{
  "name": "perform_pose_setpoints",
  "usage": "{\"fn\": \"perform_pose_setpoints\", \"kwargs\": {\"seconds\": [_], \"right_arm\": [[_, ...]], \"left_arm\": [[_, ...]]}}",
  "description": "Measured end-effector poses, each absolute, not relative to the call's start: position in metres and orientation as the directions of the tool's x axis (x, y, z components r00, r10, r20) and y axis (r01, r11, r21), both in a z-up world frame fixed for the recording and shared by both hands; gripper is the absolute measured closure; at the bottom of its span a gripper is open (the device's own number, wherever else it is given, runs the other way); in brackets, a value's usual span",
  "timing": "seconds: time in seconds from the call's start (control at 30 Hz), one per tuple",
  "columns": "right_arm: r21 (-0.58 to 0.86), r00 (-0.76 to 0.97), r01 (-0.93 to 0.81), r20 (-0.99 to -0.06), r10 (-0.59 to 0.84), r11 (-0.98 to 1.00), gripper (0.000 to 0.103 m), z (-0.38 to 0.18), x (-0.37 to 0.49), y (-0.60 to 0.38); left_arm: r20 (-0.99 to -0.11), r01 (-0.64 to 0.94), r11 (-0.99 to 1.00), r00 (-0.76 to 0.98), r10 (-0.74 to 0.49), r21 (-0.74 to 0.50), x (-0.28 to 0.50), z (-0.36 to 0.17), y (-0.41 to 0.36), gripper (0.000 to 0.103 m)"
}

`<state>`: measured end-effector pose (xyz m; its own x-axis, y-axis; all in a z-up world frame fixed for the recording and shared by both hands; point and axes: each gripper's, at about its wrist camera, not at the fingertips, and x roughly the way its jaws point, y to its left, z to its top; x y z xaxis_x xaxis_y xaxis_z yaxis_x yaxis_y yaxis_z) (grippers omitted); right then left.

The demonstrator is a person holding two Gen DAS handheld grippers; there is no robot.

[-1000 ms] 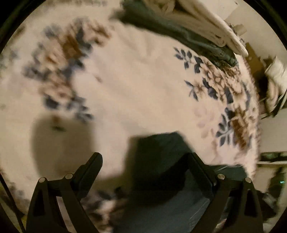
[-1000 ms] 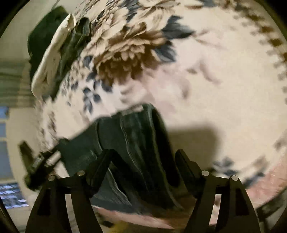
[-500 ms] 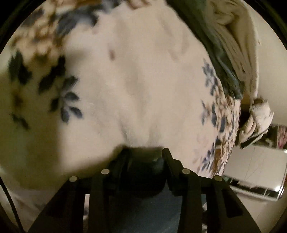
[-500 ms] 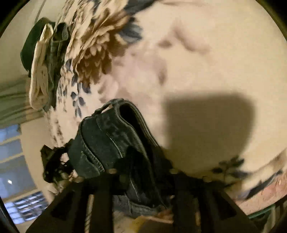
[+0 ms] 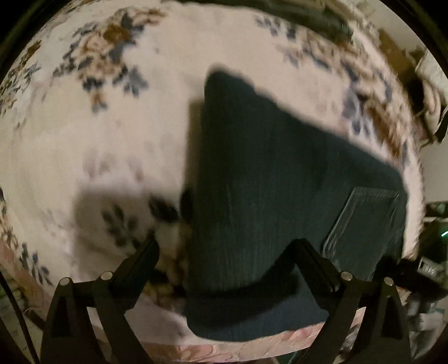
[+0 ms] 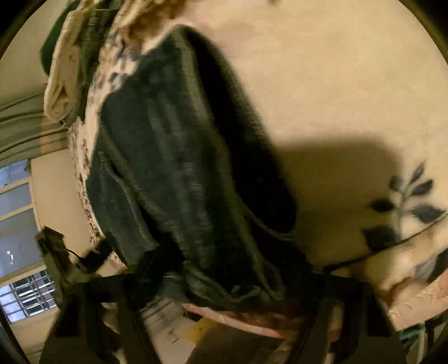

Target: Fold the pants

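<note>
Left wrist view: left gripper (image 5: pixel 224 246) points straight down over the bed edge, jaws spread wide, just been opening; nothing pinched. Pants (image 5: pixel 280 182) lie flat on the blanket (image 5: pixel 112 156) under & ahead of the jaws, right finger over the denim, left finger over bare blanket just beside the pants' edge. Back pocket (image 5: pixel 361 226) sits by the right finger. Further ahead, blanket w/ blue-brown flower print; at the far rim a dark-and-cream clothes pile (image 5: pixel 316 16), blurred.

Right wrist view: right gripper (image 6: pixel 224 268) tilts down at a slant, about half spread. Fingers are dark & smeared, so can't tell if pads press the cloth. Pants (image 6: pixel 173 156) bunch between the jaws & run away up-left, waistband end hanging past the bed edge nearest the tool. Right of them, gripper shadow on the blanket (image 6: pixel 336 84). Far left: clothes pile (image 6: pixel 61 84), window (image 6: pixel 16 212).
</note>
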<state>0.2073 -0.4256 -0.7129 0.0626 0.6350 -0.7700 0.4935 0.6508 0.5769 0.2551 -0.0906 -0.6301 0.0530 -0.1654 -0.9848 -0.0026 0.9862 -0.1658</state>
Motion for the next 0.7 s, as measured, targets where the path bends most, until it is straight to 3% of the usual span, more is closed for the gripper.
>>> {"fn": "perform_pose_setpoints", "kwargs": {"seconds": [0.1,0.2,0.27,0.33,0.37,0.6,0.7], "right_arm": [[0.552,0.098,0.491,-0.804,0.586,0.674,0.065,-0.702,0.195,-0.43],[0.537,0.06,0.454,-0.815,0.577,0.711,0.066,-0.704,0.191,-0.43],[0.583,0.063,0.415,-0.785,0.617,0.699,0.061,-0.706,0.193,-0.432],[0.6,0.042,0.395,-0.768,0.639,0.695,0.035,-0.71,0.2,-0.433],[0.61,0.048,0.392,-0.761,0.647,0.688,0.031,-0.711,0.202,-0.432],[0.675,0.118,0.388,-0.712,0.693,0.628,0.024,-0.726,0.204,-0.425],[0.711,0.185,0.374,-0.687,0.703,0.596,0.024,-0.708,0.195,-0.427]], "left_arm": [[-0.985,-0.009,0.986,0.038,-0.167,-0.167,0.248,-0.641,-0.093,0.0],[-0.986,0.009,0.986,0.028,-0.166,-0.166,0.248,-0.645,-0.097,0.0],[-0.987,0.02,0.987,0.035,-0.158,-0.158,0.248,-0.645,-0.096,0.0],[-0.982,0.003,0.983,0.029,-0.185,-0.185,0.249,-0.646,-0.088,0.0],[-0.979,-0.009,0.979,0.026,-0.203,-0.203,0.25,-0.646,-0.087,0.0],[-0.951,-0.06,0.949,0.028,-0.307,-0.308,0.259,-0.662,-0.074,0.0],[-0.941,-0.068,0.939,0.018,-0.337,-0.338,0.263,-0.672,-0.076,0.0]]}}
